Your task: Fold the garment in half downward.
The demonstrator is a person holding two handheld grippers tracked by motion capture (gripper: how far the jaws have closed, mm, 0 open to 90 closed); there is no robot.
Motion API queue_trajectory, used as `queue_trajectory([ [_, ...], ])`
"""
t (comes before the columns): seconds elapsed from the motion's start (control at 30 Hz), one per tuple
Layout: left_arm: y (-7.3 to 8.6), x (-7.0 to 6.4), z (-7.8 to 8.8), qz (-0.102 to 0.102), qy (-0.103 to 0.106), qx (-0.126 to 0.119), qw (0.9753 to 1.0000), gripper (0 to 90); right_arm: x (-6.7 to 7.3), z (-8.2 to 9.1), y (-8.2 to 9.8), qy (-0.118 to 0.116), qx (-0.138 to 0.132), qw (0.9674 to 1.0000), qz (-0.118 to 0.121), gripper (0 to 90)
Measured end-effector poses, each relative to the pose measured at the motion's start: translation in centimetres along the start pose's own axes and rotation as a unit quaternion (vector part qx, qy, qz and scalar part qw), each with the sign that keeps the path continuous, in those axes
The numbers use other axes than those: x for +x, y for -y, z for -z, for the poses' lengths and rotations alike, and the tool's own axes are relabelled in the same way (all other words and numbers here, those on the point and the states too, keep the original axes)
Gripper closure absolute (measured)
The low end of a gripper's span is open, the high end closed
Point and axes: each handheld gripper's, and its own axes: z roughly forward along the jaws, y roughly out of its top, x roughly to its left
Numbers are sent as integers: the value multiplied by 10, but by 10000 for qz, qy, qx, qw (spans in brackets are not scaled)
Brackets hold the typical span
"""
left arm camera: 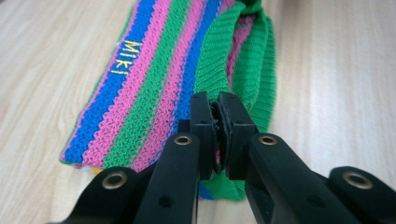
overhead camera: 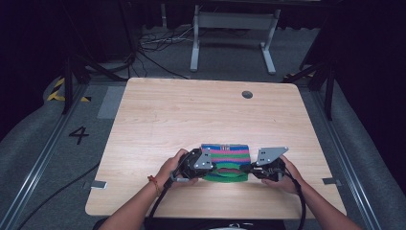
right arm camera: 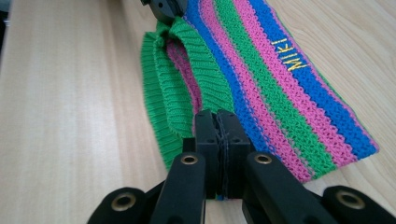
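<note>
Both grippers, left and right, have their jaws clamped on the striped knit's green hem. Lift evenly and keep it taut, off the counter.

One striped knitted cloth lies on one wooden surface, toward six o'clock. Its stripes come in three colours: green, pink and blue. One line of yellow lettering runs along a blue stripe. Two claws work at it: the left claw at the cloth's nine o'clock end, the right claw at its three o'clock end, each with two black jaws pinched on the green edge. Two hands hold them. One round hole sits in the surface toward one o'clock.
</note>
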Motion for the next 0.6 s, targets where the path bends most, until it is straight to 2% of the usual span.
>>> queue_trajectory([
  [0.1,4,-5,-5,-46,81,169,9998,846,3,-1,2,-99,78,9999,34,887],
  [0.13,8,-8,-11,-51,148,313,9994,843,4,-2,3,-118,124,9998,48,887],
  [0.17,8,-8,-11,-51,148,313,9994,831,4,-2,3,-118,124,9998,48,887],
  [0.2,10,-10,-13,-47,139,337,9993,831,6,-6,6,-154,256,9995,86,881],
  [0.33,12,-10,-12,35,53,298,9995,798,7,-11,11,-211,354,9991,101,869],
  [0.4,16,-9,-14,165,54,194,9997,787,6,-10,12,-211,335,9992,28,863],
  [0.47,17,-7,-14,109,-49,227,9997,787,5,-12,16,-177,291,9994,-71,866],
  [0.53,18,-5,-15,164,-75,211,9996,788,5,-13,16,-104,271,9996,-10,869],
  [0.6,18,-2,-16,182,-87,162,9997,788,4,-14,16,-41,263,9996,-49,870],
])
